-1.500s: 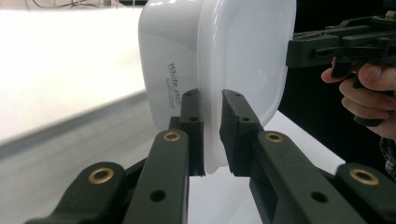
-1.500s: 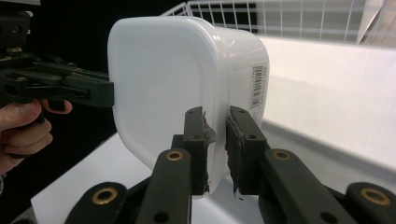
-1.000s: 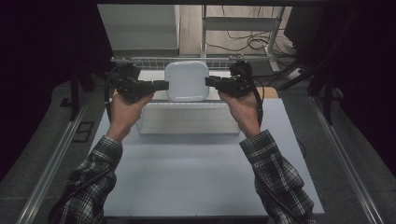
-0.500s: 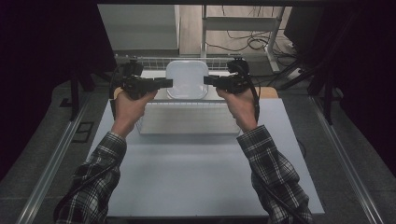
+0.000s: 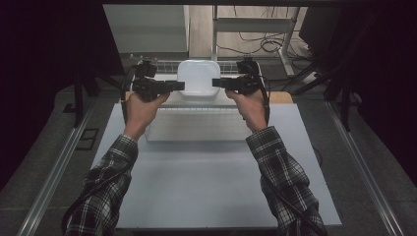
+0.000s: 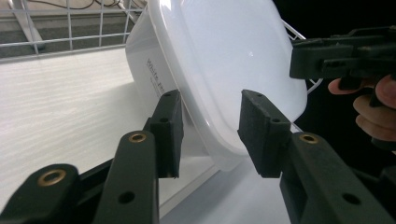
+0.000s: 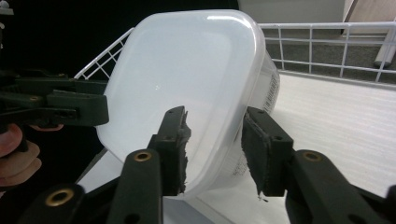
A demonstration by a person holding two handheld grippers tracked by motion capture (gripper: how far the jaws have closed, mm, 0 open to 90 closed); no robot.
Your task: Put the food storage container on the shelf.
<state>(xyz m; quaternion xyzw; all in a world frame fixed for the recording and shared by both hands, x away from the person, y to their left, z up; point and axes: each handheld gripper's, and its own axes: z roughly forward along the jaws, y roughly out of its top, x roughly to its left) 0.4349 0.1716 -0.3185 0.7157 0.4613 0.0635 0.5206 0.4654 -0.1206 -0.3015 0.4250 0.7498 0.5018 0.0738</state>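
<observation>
High view: a white plastic container (image 5: 198, 77) with a lid sits at twelve o'clock on the pale surface (image 5: 211, 187), just in front of a white wire rack (image 5: 167, 65), and between the two tongs. The left tongs (image 5: 181, 86) meet its nine o'clock edge and the right tongs (image 5: 215, 82) its three o'clock edge.

The container rests on a white board with a fine wood-like grain (image 7: 336, 126), and the job looks close to its end: it seems set down, and both tongs are letting go. Their jaws have just been opening. In the left gripper view the container's lid rim (image 6: 224, 154) lies between the half-open jaws with a gap at each pad. In the right gripper view the rim (image 7: 210, 154) likewise stands between parted pads, though one pad sits so near the plastic that contact cannot be ruled out. What seems left is to draw both tongs clear to the sides.

The container is a rounded square of milky, slightly translucent plastic, smooth and glossy, with a raised lip around the lid and small dark print on its side wall. The pads are black, matt and foam-like; the right ones are frayed at the edges. A paler ribbed mat (image 5: 196, 125) lies at six o'clock from the container. The sleeves (image 5: 285, 167) are plaid.
</observation>
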